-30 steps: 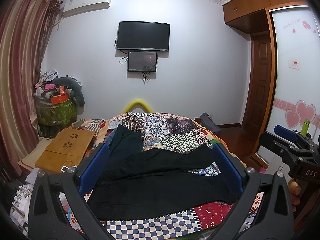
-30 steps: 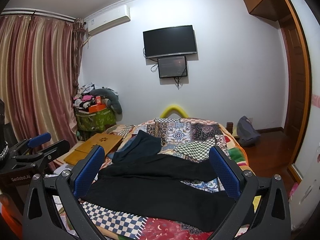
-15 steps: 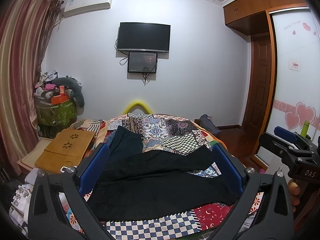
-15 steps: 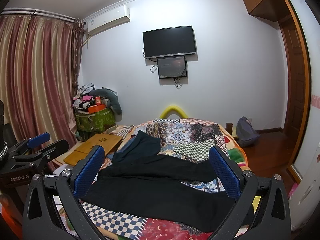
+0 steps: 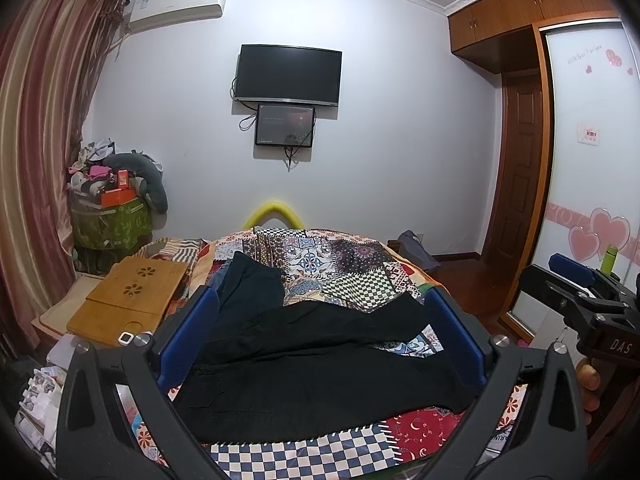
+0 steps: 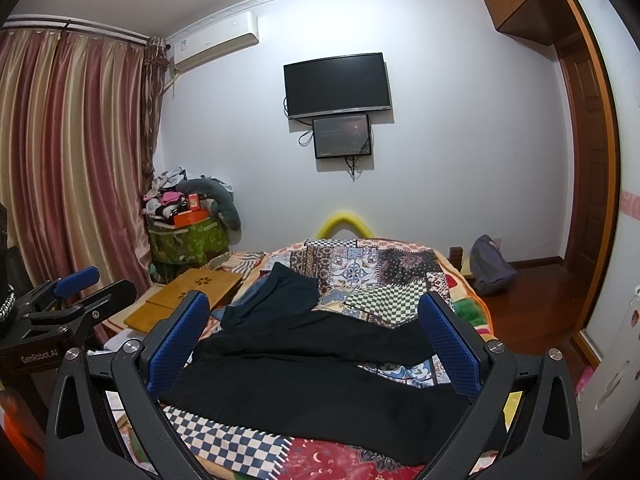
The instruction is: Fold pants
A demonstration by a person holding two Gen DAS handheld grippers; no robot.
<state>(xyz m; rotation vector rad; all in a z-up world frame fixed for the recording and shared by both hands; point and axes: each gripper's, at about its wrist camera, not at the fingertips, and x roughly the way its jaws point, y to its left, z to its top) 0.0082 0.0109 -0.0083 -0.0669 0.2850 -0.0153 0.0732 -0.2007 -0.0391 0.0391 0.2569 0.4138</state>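
Black pants (image 5: pixel 320 364) lie unfolded across the patchwork quilt (image 5: pixel 320 256), legs splayed toward 3 o'clock, as the left gripper (image 5: pixel 320 336) and right gripper (image 6: pixel 316 340) hover above, jaws wide apart and empty, best lowered squarely onto waistband and hem.

The pants (image 5: pixel 320 368) lie spread across the near end of the bed (image 5: pixel 340 256), a second garment (image 5: pixel 248 284) behind them to the left. A wooden tray (image 5: pixel 132 296) sits left of the bed; a television (image 5: pixel 288 76) hangs on the wall behind.
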